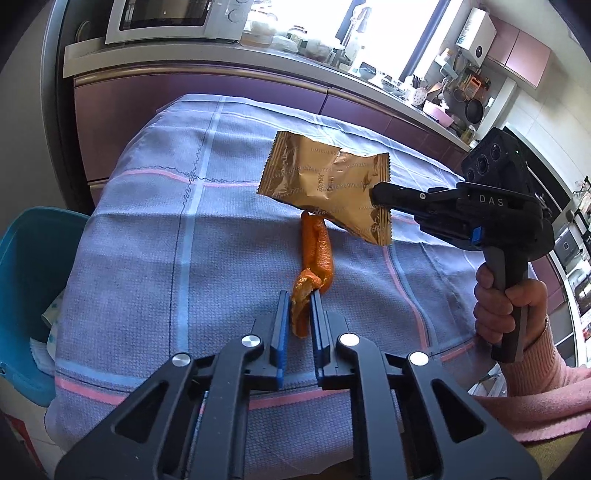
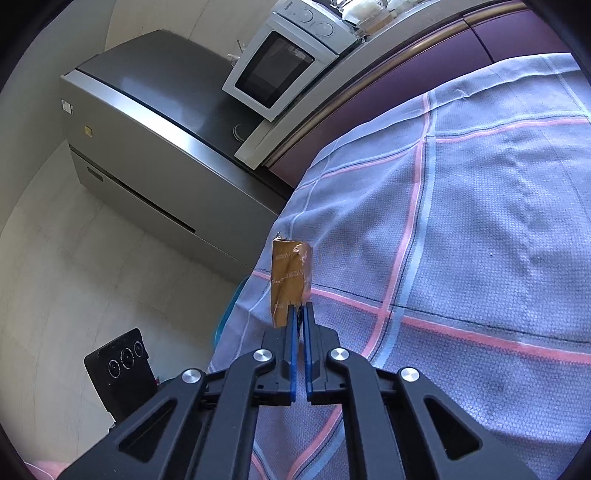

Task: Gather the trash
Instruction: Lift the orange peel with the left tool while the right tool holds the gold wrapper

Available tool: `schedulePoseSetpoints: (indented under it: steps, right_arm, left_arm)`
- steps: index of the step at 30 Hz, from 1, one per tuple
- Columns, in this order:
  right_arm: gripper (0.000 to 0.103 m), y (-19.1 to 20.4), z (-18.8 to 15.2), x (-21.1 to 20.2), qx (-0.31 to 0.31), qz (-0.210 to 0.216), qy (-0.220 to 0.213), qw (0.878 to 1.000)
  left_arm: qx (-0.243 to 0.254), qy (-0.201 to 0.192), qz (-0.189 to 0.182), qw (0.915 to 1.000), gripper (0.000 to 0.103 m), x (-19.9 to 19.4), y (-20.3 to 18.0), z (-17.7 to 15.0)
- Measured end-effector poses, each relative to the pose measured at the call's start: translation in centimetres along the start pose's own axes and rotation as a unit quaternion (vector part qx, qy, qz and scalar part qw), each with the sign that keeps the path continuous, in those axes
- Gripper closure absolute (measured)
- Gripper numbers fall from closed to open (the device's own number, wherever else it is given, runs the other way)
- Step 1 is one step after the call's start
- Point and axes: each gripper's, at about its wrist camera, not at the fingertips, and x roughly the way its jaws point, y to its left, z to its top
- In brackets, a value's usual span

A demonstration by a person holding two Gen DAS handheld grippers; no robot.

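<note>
A long curl of orange peel (image 1: 317,251) lies on the lilac checked tablecloth (image 1: 147,229). Its near end sits between the blue pads of my left gripper (image 1: 300,301), which is shut on it. Just beyond the peel, a crumpled gold snack wrapper (image 1: 325,184) hangs above the cloth. My right gripper (image 1: 376,192) comes in from the right and is shut on the wrapper's edge. In the right wrist view the gold wrapper (image 2: 290,277) stands edge-on out of the right gripper (image 2: 300,306), over the table's left edge.
A blue bin (image 1: 29,277) with paper inside stands off the table's left side, its rim (image 2: 227,306) showing below the cloth. Behind are purple cabinets, a cluttered counter and a white microwave (image 1: 173,18). A hand in a pink sleeve (image 1: 509,306) holds the right gripper's handle.
</note>
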Motion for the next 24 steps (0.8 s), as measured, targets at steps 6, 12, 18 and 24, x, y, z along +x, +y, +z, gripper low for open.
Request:
schedulePoseSetpoints:
  steps: [6,12,18,24]
  right_arm:
    - [0.101,0.7,0.3,-0.6,-0.011,0.008,-0.009,1.000]
    - [0.101,1.4,0.6,-1.2,-0.020,0.019,-0.018,0.999]
    - [0.101,2.0,0.7,-0.8,-0.027,0.027,-0.016,0.999]
    - [0.101,2.5,0.7,-0.3,-0.032,0.030,-0.012,0.999]
  left_arm:
    - [-0.003,-0.011,0.012,0.9999,0.095,-0.6,0.1,0.2]
    - [-0.005,-0.030,0.020,0.9993,0.095,-2.0,0.4,0.6]
    - [-0.005,-0.047,0.030,0.9984,0.096,-3.4,0.6,0.8]
    - [-0.001,-0.051,0.029,0.9983,0.096,-4.1,0.7,0.6]
